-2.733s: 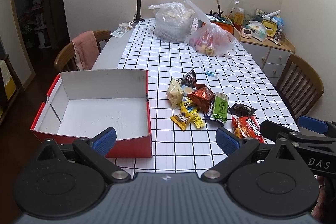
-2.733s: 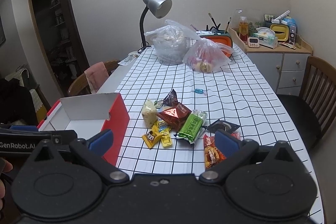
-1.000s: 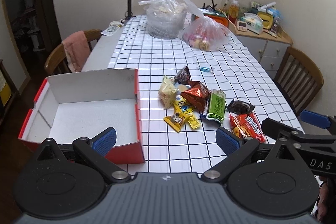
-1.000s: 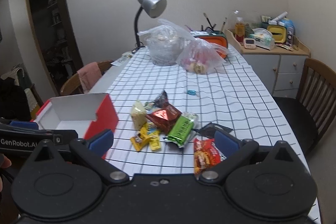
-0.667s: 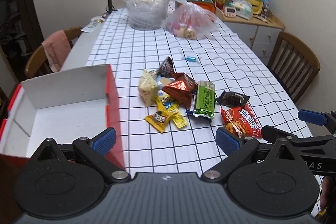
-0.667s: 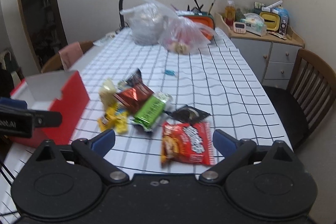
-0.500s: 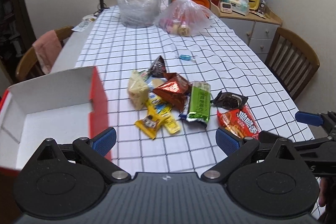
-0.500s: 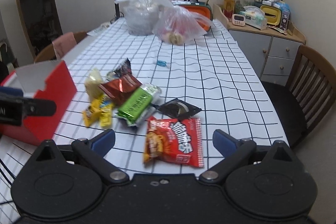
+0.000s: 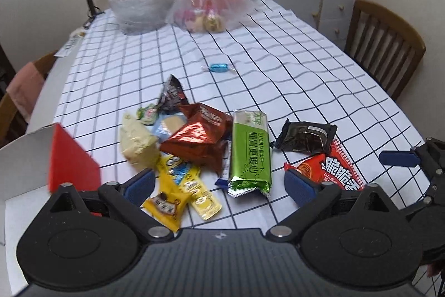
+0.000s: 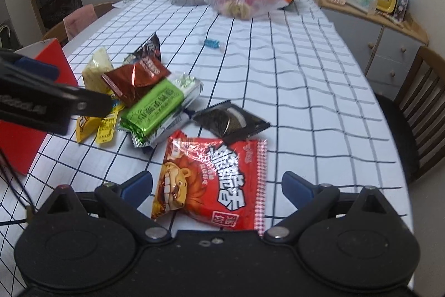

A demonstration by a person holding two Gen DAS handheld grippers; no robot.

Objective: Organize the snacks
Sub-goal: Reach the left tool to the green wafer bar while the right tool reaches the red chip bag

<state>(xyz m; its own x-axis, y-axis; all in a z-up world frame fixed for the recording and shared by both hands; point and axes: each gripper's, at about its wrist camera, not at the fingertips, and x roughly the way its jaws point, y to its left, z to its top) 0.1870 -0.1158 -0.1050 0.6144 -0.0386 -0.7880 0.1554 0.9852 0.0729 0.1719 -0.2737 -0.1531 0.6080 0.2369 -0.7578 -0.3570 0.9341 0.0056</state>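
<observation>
Gridded bench [image 9: 292,68], snacks [image 9: 200,135] heaped beside red box [image 9: 69,160]. Right gripper [image 10: 217,185] spread wide over red packet [image 10: 214,180], likely first pick; left gripper [image 9: 219,183] also apart, empty.

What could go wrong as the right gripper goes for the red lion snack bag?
1. The red snack bag lies flat on the tablecloth, framed by the open right gripper; its fingers might slide over it or pinch cloth.
2. The black packet touches the bag's far edge and may get dragged along.
3. The left gripper hovers open over the yellow packets close by; the two could collide.
</observation>
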